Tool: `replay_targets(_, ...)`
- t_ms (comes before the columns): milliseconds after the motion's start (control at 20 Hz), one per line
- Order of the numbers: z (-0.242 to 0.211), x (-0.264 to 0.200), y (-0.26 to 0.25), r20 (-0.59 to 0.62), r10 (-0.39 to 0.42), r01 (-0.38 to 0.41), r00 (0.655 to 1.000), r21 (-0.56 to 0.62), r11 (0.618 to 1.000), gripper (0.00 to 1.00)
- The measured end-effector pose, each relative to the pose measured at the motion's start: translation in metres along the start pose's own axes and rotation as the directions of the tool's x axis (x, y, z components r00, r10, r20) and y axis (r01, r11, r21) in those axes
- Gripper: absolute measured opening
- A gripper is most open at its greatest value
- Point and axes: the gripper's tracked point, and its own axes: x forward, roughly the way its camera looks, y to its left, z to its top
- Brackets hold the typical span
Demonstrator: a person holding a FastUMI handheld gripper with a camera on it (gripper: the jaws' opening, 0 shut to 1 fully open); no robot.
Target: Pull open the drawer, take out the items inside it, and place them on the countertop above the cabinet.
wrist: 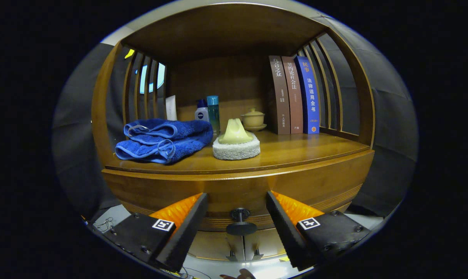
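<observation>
Your gripper is spread wide with the closed drawer's small dark knob between its fingers, untouched, below a countertop holding a blue towel and sponge; clamp off-centre and the knob could slip free.

3 books upright on the shelf, spines in vertical Chinese print.
- Left brown book: pale title 乌合之众, smaller lines under it too small to read.
- Middle brown book: pale title, characters not sure, skipped.
- Blue book: 民事 in gold at top, 法律适用全书 in white below, round gold mark at the foot, unreadable.

White bottle: dark blue brand patch with white lettering.

Gripper: 1 square black-and-white code marker on each finger, no letters. Fingers spread apart, either side of the drawer knob, not touching it.
</observation>
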Motion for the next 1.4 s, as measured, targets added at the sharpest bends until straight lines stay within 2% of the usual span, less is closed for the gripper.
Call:
replay_targets(400, 0.002, -0.004, -0.004, -0.011, 0.001, 0.0, 1.0, 0.009, 1.0, 1.0)
replay_targets(750, 0.021, -0.036, -0.004, 0.015, 0.005, -0.005, 1.0, 0.006, 1.0, 1.0)
replay_targets(1150, 0.11, -0.115, 0.0, 0.129, 0.035, -0.034, 0.991, -0.009, 0.999, 0.99)
replay_targets(1400, 0.199, -0.166, 0.004, 0.213, 0.035, -0.029, 0.976, -0.031, 0.999, 0.99)
